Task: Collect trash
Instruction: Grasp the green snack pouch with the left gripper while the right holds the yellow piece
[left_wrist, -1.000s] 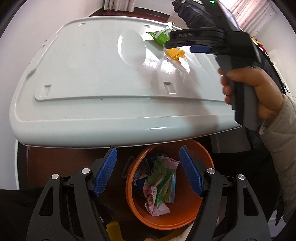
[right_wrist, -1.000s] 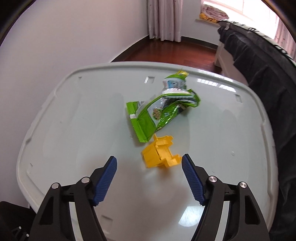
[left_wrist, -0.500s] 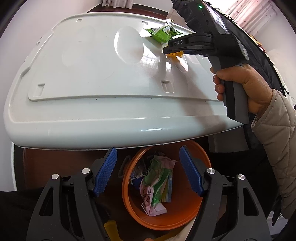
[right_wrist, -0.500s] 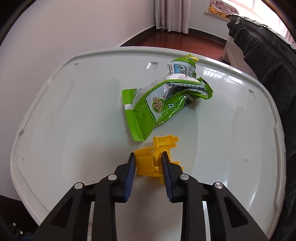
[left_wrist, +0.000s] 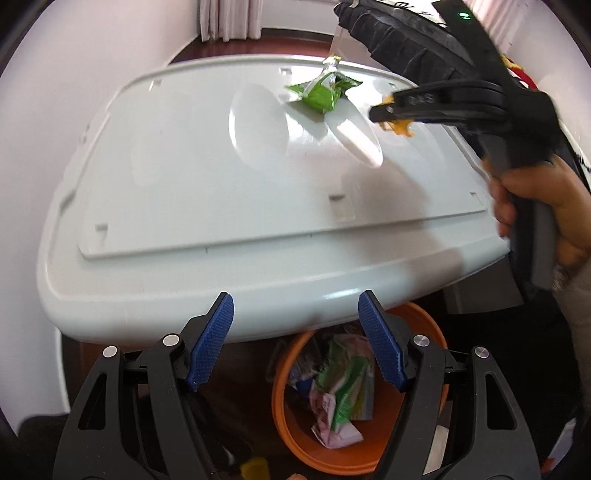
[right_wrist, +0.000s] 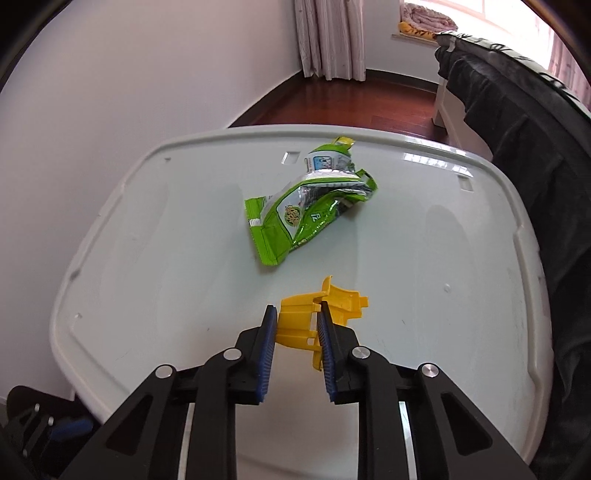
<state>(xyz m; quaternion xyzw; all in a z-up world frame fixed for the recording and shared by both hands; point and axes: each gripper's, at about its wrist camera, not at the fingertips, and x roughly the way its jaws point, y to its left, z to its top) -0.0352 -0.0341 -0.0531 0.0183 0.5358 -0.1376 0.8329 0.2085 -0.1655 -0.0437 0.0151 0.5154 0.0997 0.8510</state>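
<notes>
A yellow plastic piece (right_wrist: 343, 301) sits between the blue pads of my right gripper (right_wrist: 297, 314), whose jaws are closing and pressing on it just above the white tabletop (right_wrist: 166, 258). A crumpled green snack wrapper (right_wrist: 306, 218) lies on the table beyond it. In the left wrist view the right gripper (left_wrist: 384, 110) holds the yellow piece (left_wrist: 400, 129) at the far right of the table, near the green wrapper (left_wrist: 321, 94). My left gripper (left_wrist: 295, 306) is open and holds nothing. It hangs over the table's near edge above an orange bin (left_wrist: 280, 417).
The orange bin stands on the floor under the table edge and holds several wrappers (left_wrist: 343, 398). A person's hand (left_wrist: 535, 206) grips the right tool's handle. Dark bedding (right_wrist: 517, 122) borders the table's right side, and a white wall (right_wrist: 110, 92) is at the left.
The right gripper's jaws went from wide apart to shut around the yellow piece, then drew back with it. The left gripper stayed open and nearly still.
</notes>
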